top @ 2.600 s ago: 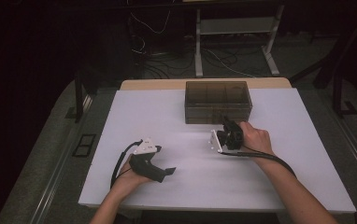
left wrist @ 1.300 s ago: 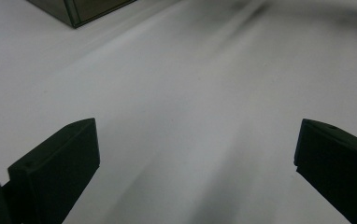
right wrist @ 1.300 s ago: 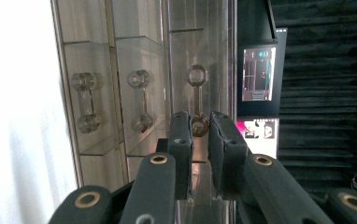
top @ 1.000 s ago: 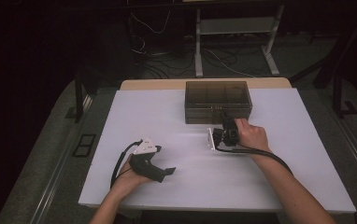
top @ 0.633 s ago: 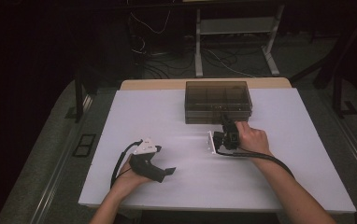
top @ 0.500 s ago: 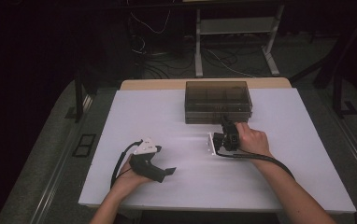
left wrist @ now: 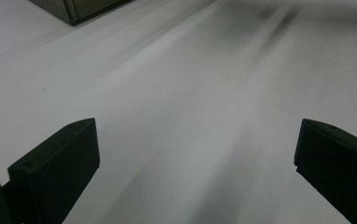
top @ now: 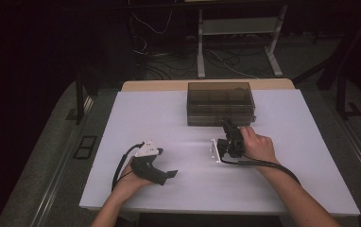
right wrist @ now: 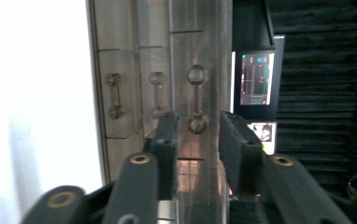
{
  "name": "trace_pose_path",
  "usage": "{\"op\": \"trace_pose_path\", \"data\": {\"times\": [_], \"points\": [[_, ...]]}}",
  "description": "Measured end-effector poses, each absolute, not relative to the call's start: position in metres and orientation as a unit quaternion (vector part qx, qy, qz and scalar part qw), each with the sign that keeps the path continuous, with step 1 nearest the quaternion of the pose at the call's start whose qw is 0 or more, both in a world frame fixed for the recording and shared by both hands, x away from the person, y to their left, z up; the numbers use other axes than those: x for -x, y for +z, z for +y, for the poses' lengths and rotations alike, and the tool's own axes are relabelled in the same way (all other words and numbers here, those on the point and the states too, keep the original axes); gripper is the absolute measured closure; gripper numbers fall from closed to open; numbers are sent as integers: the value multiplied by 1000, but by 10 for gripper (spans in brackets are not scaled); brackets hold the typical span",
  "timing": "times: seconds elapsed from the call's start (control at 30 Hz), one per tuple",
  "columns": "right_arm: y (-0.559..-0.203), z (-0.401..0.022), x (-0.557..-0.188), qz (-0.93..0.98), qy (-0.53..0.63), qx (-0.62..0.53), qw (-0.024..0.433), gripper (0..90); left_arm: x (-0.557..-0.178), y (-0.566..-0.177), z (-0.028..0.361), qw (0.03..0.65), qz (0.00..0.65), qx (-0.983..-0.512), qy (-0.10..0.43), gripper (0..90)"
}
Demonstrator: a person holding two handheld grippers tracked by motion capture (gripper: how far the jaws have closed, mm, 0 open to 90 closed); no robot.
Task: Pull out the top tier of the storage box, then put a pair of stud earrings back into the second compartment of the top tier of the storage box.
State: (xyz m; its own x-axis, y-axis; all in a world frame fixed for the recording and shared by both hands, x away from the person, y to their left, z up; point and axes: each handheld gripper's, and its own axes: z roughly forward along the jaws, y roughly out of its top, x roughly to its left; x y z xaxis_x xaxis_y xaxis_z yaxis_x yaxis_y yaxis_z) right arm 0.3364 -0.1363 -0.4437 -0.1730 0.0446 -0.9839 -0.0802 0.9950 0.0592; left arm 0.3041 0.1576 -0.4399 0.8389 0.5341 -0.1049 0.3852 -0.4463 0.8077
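Right tongs [top: 229,135] have moved far-ward over approx. the last few sec, from mid-surface [top: 282,179] up to the near face of the smoky box [top: 220,103]. In the right gripper view the tongs [right wrist: 196,133] are rolled sideways, jaws part-open w/ a gap between them, lined up on a dumbbell-shaped handle [right wrist: 196,99] on the box front; not yet touching it, nothing gripped. Box sits at far centre of surface, unmoved. Left tongs [top: 165,176] rest near-left, unchanged; jaws wide apart over bare surface [left wrist: 176,107]. Judgement: approach done; closing on handle to pull a drawer is prob. next.
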Motion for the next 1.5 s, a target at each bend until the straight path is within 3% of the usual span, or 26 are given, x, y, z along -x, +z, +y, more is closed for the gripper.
{"op": "trace_pose_path", "data": {"times": [0.17,0.73,1.5], "points": [[-441,-139,-331,766,66,9,639,550,-304,-440,157,449,271,-847,83,0],[-436,-154,-317,782,96,-4,616,397,-304,-442,158,444,274,-849,85,0],[-440,-165,-313,811,149,-57,563,318,-306,-443,160,443,273,-849,91,0]]}}
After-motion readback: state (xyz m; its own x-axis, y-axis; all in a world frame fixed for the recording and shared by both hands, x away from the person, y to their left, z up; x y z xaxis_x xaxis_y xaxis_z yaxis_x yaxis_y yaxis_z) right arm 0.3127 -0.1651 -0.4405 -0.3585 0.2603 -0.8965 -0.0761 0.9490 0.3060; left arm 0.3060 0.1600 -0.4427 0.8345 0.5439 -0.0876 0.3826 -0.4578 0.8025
